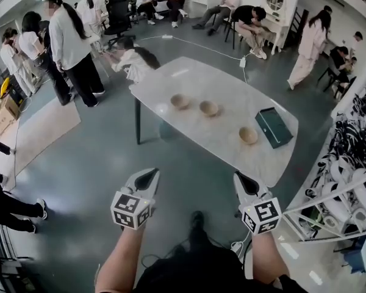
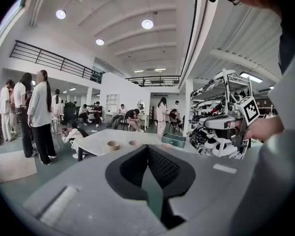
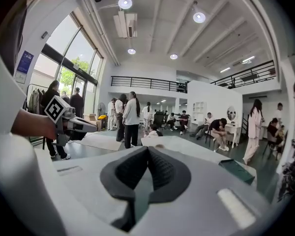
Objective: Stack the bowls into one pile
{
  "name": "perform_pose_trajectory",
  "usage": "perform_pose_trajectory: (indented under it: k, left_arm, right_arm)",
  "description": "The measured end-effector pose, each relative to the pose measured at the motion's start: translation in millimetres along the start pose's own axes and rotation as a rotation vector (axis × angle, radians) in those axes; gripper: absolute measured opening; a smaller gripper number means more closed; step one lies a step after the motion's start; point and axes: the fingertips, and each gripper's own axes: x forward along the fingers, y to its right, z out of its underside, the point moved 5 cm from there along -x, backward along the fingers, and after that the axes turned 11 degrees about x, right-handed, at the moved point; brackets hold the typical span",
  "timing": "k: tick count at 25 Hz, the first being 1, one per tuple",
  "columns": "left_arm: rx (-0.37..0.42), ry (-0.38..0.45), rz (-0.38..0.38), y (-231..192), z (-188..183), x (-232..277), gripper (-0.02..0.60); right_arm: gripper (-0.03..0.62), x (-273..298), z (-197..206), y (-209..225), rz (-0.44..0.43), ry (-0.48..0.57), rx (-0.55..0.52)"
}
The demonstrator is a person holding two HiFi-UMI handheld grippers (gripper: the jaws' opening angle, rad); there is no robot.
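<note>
1. Head view finds no stacking begun. Three tan bowls sit apart on the table (image 1: 189, 78): the left bowl (image 1: 180, 101), the middle bowl (image 1: 208, 108) near it, and the right bowl (image 1: 248, 135) farther off toward the near edge, just beside a dark green box (image 1: 273, 127).
2. The left tongs (image 1: 149, 174) are closed tip to tip with nothing between them, and the right tongs (image 1: 243, 180) are the same. Both hang over the floor (image 1: 110, 157), well short of the table, and touch no bowl.
3. The whole job seems to remain: approach the table, lift one bowl, nest it in another, then add the third.
4. The table has a pale, glossy, rounded top on dark legs and carries only the bowls and the box.
5. The room is a large open hall with a grey-green floor. People (image 1: 67, 41) stand at the left and others sit at the back. A pale rug (image 1: 46, 127) lies at the left, and a rack (image 1: 348, 157) of white gear stands at the right.
</note>
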Motion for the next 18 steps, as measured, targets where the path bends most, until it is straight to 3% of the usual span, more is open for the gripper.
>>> perform_pose_trajectory:
  k: [12,18]
  left_arm:
    - [0.082,-0.084,0.017,-35.3,-22.9,156.6,0.009]
    - [0.101,-0.098,0.01,-46.0,-49.0,199.5,0.009]
  right_arm:
    - [0.002,118.7,2.6,119.1,-0.037,-0.048,0.081]
    - [0.002,149.3,-5.6,155.7,-0.051,-0.065,0.114]
